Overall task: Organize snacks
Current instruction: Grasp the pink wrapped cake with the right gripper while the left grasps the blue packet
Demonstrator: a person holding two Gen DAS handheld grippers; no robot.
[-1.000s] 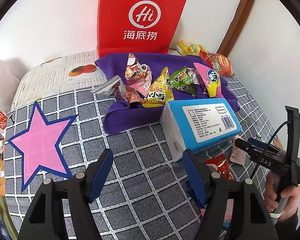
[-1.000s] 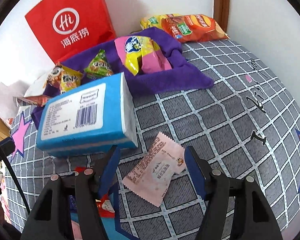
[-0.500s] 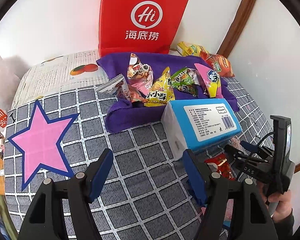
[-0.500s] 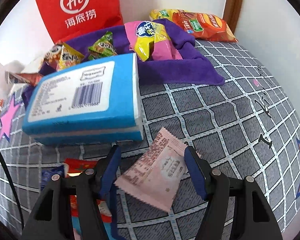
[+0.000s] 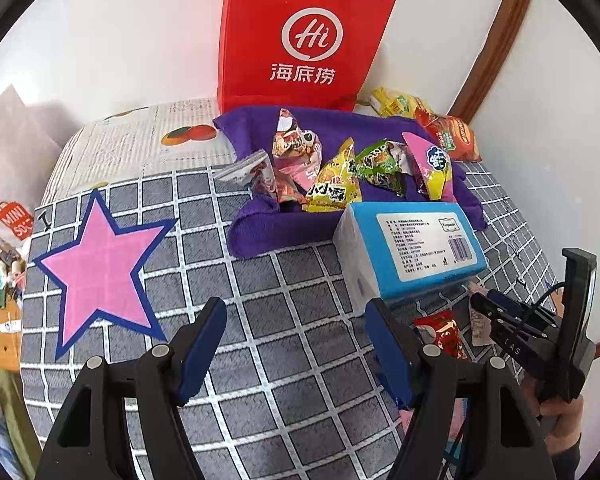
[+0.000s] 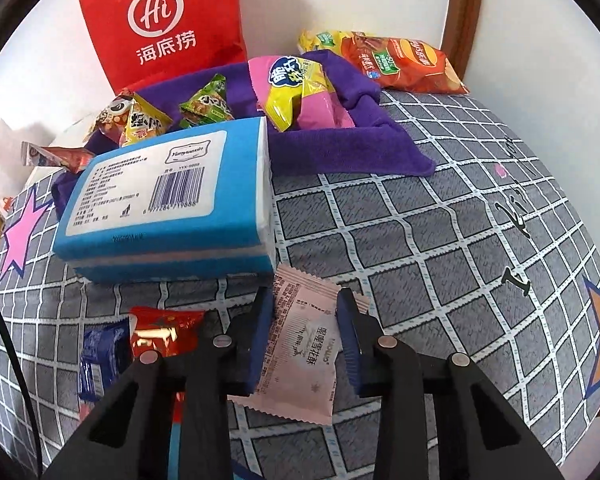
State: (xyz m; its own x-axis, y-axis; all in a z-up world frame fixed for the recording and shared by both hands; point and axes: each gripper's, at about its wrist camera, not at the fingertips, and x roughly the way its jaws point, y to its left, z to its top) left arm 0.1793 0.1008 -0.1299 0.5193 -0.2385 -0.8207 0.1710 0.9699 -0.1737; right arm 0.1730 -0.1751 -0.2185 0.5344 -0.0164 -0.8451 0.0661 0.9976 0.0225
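My right claw (image 6: 305, 332) has its 2 blue pads pressed against either side of the pale pink snack packet (image 6: 300, 354), which lies on the grey checked cloth (image 6: 440, 240) with its upper edge just short of the blue tissue pack (image 6: 168, 204). That tissue pack stands directly ahead, between me and the purple towel (image 6: 340, 148) where the other snacks are piled: a yellow and pink bag (image 6: 296, 92), a green packet (image 6: 206, 104) and a yellow packet (image 6: 144, 124). To the left of my pads, a red packet (image 6: 160, 330) and a blue packet (image 6: 100, 360) lie on the cloth, touching each other. An orange chip bag (image 6: 404, 64) rests by the wall behind the towel, beside the red paper bag (image 6: 160, 20). My left claw (image 5: 296, 344) is spread wide over bare cloth, holding nothing, with a pink star (image 5: 100, 268) printed to its left and the tissue pack just past its right pad.
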